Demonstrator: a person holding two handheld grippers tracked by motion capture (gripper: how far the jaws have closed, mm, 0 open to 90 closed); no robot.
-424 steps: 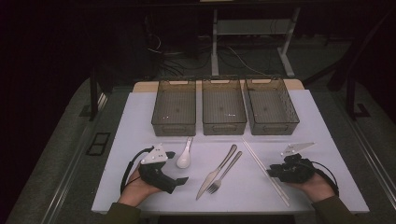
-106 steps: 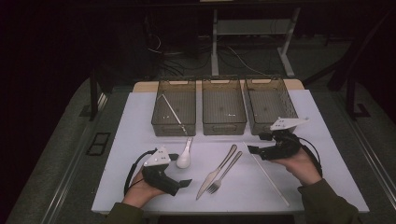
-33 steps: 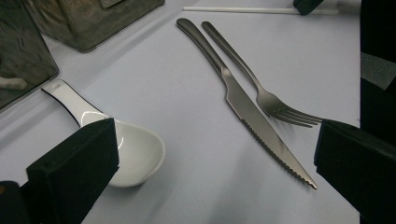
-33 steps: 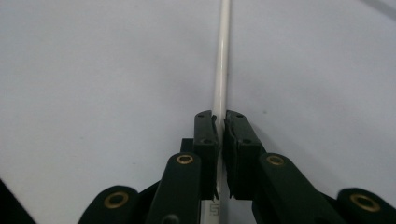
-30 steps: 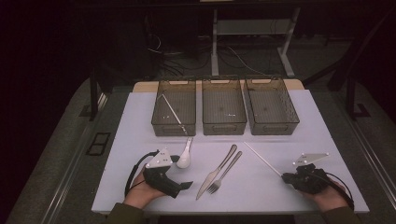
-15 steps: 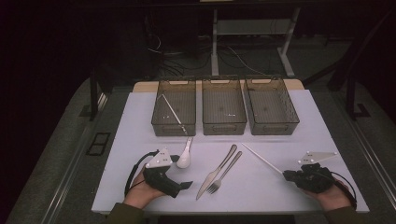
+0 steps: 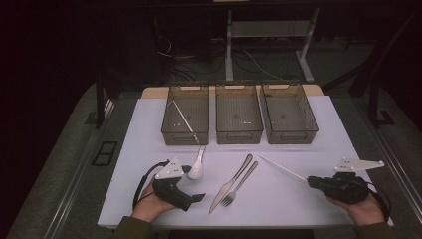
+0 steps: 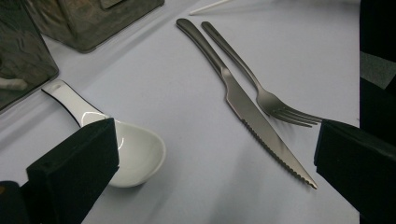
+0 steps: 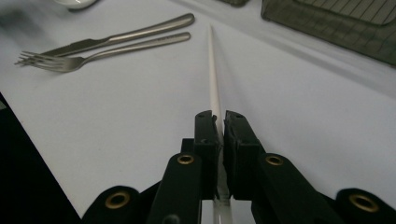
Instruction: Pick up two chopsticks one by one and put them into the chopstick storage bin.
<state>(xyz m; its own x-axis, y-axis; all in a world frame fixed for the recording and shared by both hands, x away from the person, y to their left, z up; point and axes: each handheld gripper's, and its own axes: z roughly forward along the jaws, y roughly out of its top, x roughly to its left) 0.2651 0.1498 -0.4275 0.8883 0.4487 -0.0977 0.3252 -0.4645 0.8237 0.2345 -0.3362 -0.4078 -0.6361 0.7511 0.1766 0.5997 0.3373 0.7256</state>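
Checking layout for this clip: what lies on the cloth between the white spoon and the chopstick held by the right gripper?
A knife and a fork lie side by side between the spoon and the chopstick, per the high view.

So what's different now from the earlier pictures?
One white chopstick went into the left bin. The right gripper came back to the near right of the table and shut on the second chopstick, whose far end has lifted a little. The left gripper stayed put, jaws open, by the spoon. The knife, fork and the three bins kept their places.
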